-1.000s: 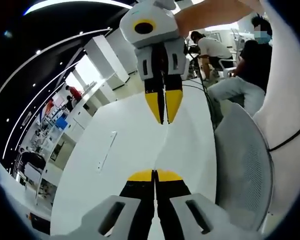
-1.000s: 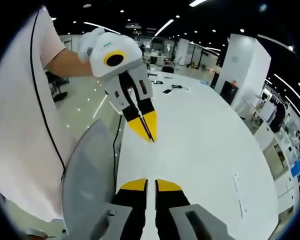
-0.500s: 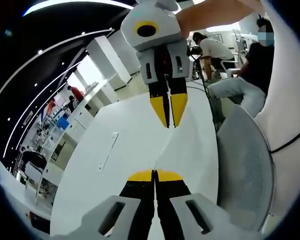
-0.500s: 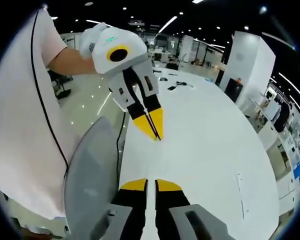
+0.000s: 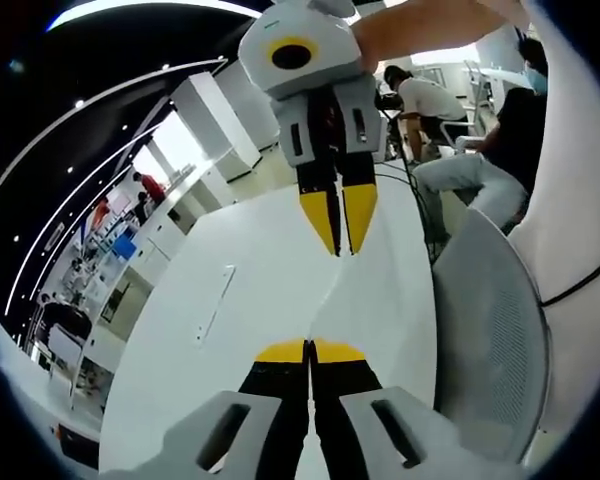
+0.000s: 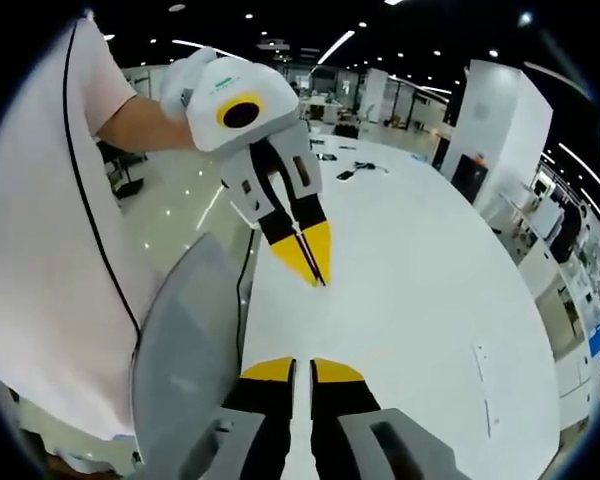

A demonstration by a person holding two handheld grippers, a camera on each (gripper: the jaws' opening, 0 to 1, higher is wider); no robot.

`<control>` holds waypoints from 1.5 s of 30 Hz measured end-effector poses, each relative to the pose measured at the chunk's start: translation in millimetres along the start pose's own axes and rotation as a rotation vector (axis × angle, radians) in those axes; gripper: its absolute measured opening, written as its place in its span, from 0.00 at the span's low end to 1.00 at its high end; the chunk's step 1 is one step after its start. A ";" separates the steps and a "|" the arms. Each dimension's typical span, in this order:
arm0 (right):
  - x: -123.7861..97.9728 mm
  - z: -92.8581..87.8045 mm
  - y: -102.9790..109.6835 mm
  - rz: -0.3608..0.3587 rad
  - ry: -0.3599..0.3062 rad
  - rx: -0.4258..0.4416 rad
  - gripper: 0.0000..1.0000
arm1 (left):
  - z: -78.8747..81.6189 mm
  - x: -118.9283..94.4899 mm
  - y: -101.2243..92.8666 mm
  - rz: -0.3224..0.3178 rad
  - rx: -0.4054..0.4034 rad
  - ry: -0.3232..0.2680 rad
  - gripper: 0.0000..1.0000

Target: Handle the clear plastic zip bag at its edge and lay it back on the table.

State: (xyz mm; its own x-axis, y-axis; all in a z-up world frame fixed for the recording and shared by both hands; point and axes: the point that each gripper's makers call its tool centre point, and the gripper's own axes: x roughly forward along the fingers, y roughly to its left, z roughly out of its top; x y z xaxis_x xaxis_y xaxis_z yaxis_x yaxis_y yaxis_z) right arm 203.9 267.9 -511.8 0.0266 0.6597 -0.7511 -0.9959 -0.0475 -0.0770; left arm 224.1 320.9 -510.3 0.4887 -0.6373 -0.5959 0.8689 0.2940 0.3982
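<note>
The clear zip bag (image 5: 325, 298) is almost invisible; in the left gripper view only a faint edge line runs between the two pairs of yellow tips, above the white table (image 5: 250, 330). My left gripper (image 5: 309, 351) is at the bottom, jaws pressed together on that edge. My right gripper (image 5: 341, 250) comes down from the top, a hand behind it, tips nearly touching on the same edge. In the right gripper view my right gripper (image 6: 303, 369) sits at the bottom with a thin slit between its tips, and the left gripper (image 6: 318, 282) points at it, shut. There I cannot make out the bag film.
A grey mesh chair back (image 5: 490, 330) (image 6: 185, 340) stands against the table's near side, beside a person's white shirt (image 6: 50, 250). A white strip (image 5: 215, 300) (image 6: 483, 385) lies flat in the tabletop. Seated people (image 5: 425, 100) and small items (image 6: 345, 174) are at the far end.
The two grippers have shifted slightly against each other, the right one drifting a little rightward in the left gripper view. Their grips look the same.
</note>
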 end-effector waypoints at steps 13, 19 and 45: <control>2.4 -5.6 2.7 0.007 0.020 -0.005 0.00 | 6.7 0.9 -0.8 -0.005 0.004 -0.010 0.00; 4.0 -6.4 2.5 0.007 0.020 -0.004 0.00 | 6.4 -0.2 -1.5 -0.004 -0.005 -0.008 0.00; 3.5 -5.2 -7.6 -0.045 0.023 -0.086 0.00 | 3.3 -3.5 -3.2 0.004 0.000 -0.011 0.00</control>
State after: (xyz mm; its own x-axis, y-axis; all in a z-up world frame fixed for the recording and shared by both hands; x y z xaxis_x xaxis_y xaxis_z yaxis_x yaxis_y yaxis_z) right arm 212.0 266.7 -517.2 0.0743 0.6451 -0.7605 -0.9825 -0.0831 -0.1665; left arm 219.3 319.8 -507.1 0.4912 -0.6439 -0.5865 0.8669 0.2964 0.4007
